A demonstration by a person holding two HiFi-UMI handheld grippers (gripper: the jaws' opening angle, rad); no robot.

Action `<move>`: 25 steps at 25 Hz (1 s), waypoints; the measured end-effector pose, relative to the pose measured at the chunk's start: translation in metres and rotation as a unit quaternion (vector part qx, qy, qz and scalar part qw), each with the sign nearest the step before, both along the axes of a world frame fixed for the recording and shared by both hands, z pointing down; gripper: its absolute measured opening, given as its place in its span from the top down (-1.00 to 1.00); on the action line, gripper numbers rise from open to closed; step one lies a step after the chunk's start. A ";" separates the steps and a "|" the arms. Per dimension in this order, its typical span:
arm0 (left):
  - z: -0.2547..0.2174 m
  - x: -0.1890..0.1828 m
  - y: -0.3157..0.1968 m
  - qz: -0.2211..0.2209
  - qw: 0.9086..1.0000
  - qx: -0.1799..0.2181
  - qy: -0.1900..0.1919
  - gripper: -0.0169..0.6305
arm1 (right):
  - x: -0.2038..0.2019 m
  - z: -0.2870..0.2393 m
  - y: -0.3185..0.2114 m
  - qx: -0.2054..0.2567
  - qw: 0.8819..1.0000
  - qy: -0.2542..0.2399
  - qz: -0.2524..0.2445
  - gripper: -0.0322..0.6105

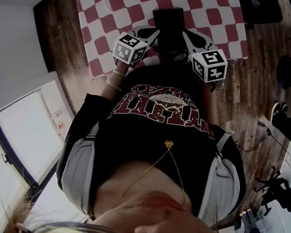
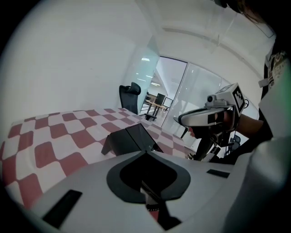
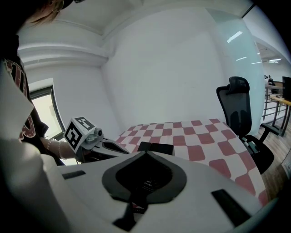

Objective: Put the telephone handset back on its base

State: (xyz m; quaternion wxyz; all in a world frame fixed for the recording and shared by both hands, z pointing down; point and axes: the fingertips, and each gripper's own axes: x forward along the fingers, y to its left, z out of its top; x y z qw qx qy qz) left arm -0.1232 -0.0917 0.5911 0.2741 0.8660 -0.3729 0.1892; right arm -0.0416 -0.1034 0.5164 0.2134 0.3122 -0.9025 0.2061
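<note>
The left gripper (image 2: 145,154) is hovering over the checkered bench (image 2: 50,136), its jaws closed tip to tip on nothing. Just ahead, the black telephone (image 2: 131,140) is sitting on the bench, its handset and base blurring into one dark shape. The right gripper (image 3: 145,154) is pointing at it too, jaws together and empty. One gripper should probably be opening wide first, then taking the handset across its middle while the other is steadying the base.
</note>
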 end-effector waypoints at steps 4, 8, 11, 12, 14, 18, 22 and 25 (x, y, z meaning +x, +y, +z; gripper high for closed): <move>-0.014 0.007 0.001 0.009 1.000 0.013 -0.013 0.91 | -0.005 0.001 0.000 -0.002 1.000 -0.001 -0.005 0.84; -0.014 0.012 0.002 0.011 0.999 0.028 -0.015 0.91 | -0.008 0.003 0.001 -0.004 1.000 0.001 -0.012 0.84; -0.019 0.014 0.002 0.007 0.999 0.033 -0.010 0.91 | -0.011 0.003 0.002 -0.006 1.000 0.000 -0.015 0.84; -0.021 0.015 0.002 0.006 0.999 0.033 -0.009 0.91 | -0.012 0.002 0.003 -0.006 1.000 -0.002 -0.016 0.84; -0.027 0.017 0.003 0.006 0.999 0.036 -0.006 0.91 | -0.012 0.002 0.003 -0.006 1.000 -0.003 -0.017 0.84; -0.033 0.019 0.001 0.008 0.999 0.048 -0.008 0.91 | -0.014 0.001 0.004 -0.005 1.000 -0.006 -0.019 0.84; -0.043 0.020 -0.003 0.006 0.998 0.056 -0.011 0.91 | -0.016 0.000 0.004 -0.005 1.000 -0.010 -0.021 0.84; -0.056 0.021 -0.005 0.004 0.998 0.060 -0.014 0.91 | -0.019 -0.002 0.004 -0.001 1.000 -0.012 -0.027 0.84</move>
